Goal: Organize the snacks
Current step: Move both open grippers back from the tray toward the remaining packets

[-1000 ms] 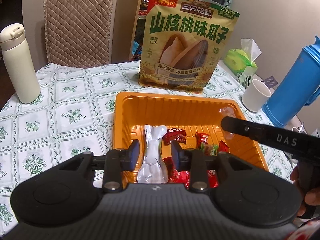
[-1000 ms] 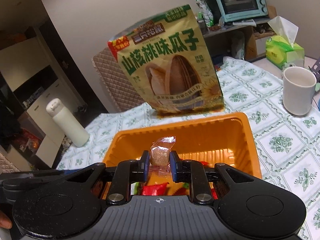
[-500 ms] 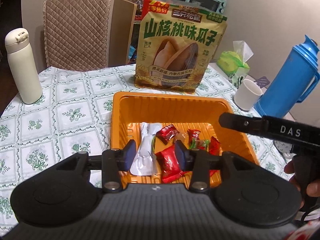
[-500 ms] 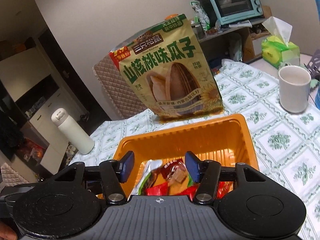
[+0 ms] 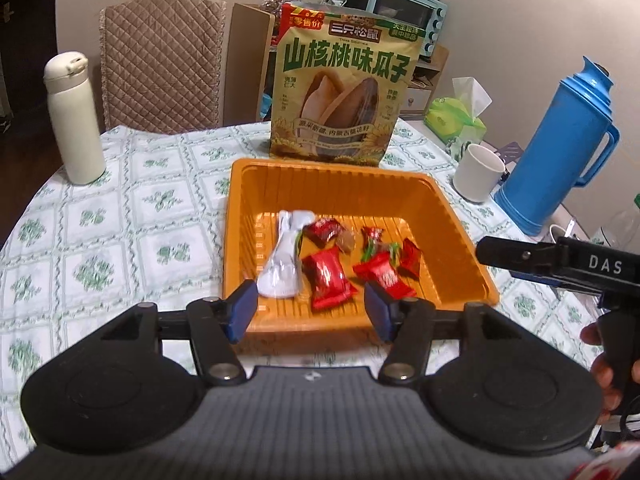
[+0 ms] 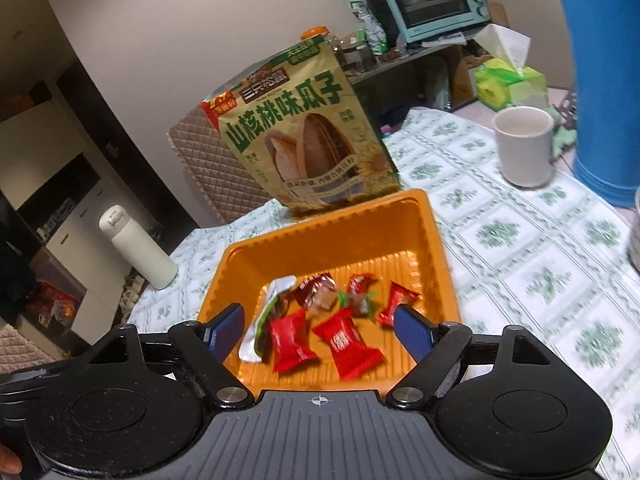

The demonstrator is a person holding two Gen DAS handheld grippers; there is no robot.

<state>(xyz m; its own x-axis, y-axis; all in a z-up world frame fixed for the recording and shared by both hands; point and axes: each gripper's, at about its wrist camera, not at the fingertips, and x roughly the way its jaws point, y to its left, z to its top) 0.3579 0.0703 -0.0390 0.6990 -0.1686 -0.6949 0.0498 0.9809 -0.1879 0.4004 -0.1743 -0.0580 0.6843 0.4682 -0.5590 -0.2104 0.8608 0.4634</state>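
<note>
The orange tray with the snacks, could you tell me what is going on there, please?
A person holds a claw in each hand over the orange tray on the table. Both the left claw and the right claw have just been opening and hold nothing. Red candies, a white packet and a clear-wrapped brown sweet lie in the tray; a big sunflower seed bag stands behind it.

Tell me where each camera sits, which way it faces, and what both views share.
Left wrist: sits on the left hand-held gripper, looks down over its open jaws into the orange tray; the right hand-held gripper and fingers show at right.
Right wrist: sits on the right hand-held gripper, jaws open, faces the tray from its near right side.
Shared: tray, wrapped candies, seed bag, white bottle, mug.
</note>
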